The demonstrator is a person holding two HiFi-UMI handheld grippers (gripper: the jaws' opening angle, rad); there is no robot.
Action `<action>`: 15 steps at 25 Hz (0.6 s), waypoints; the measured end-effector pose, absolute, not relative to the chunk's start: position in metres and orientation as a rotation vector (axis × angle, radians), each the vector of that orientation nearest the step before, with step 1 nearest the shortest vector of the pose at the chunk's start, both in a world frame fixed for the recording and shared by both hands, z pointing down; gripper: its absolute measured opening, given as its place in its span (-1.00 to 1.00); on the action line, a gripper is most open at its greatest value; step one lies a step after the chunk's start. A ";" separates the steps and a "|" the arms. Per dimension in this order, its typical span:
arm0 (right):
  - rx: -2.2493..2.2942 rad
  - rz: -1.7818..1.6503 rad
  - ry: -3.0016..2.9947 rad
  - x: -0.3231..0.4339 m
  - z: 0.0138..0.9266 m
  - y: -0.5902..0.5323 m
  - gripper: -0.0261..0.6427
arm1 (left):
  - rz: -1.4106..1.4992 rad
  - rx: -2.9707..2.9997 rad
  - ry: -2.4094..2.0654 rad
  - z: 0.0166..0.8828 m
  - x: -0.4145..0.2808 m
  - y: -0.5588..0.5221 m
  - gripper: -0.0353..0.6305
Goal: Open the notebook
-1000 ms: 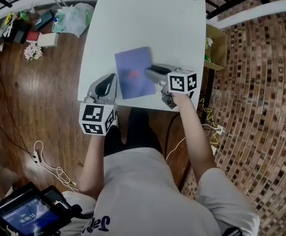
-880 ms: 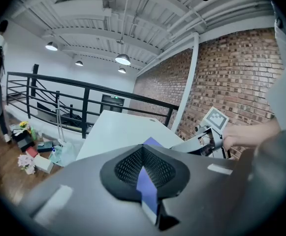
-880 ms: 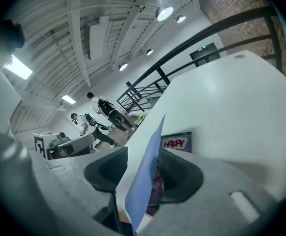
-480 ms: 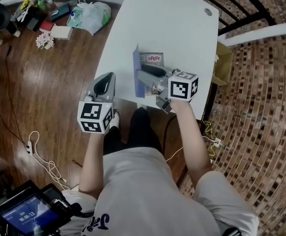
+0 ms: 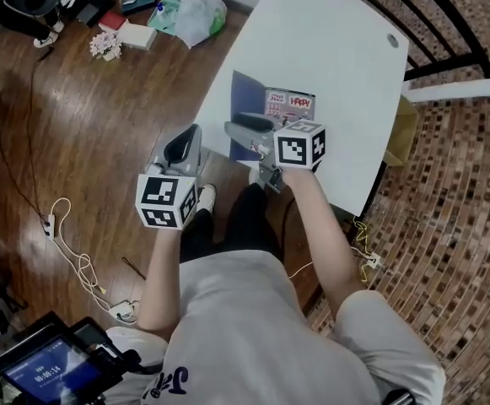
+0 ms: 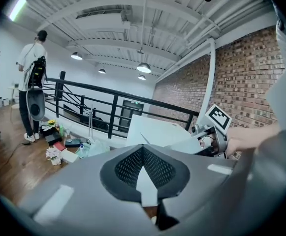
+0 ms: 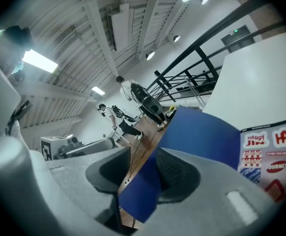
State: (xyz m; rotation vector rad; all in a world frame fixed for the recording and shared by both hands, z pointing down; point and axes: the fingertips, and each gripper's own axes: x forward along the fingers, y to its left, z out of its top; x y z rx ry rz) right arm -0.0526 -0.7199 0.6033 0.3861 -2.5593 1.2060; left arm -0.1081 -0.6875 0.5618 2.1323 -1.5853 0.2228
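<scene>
The blue-covered paper notebook (image 5: pixel 288 106) lies at the near edge of the white counter (image 5: pixel 329 49), its blue cover (image 5: pixel 245 95) tilted up, a sticker page showing. The right gripper (image 5: pixel 234 130) has that cover between its jaws, which have just been closing yet stand apart. The left gripper (image 5: pixel 191 133) hangs beside the counter's corner, jaws together, empty.

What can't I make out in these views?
Head view: near part of the notebook, hidden under the right tongs, whose jaws have just been closing with the blue cover between them.
Head view: sticker page print, too small.
Right gripper view: sticker page cut off at the right edge.
</scene>
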 end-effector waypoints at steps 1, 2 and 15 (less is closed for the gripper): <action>0.374 1.207 -2.547 -0.058 0.610 -0.718 -0.47 | 0.220 2.124 -1.594 0.563 -0.113 -0.685 -0.84; 0.364 1.208 -2.531 -0.063 0.617 -0.715 -0.48 | 0.218 2.116 -1.602 0.564 -0.117 -0.682 -0.84; 0.418 0.810 -2.202 -0.097 0.716 -0.697 -0.69 | 0.194 2.052 -1.635 0.578 -0.140 -0.662 -0.84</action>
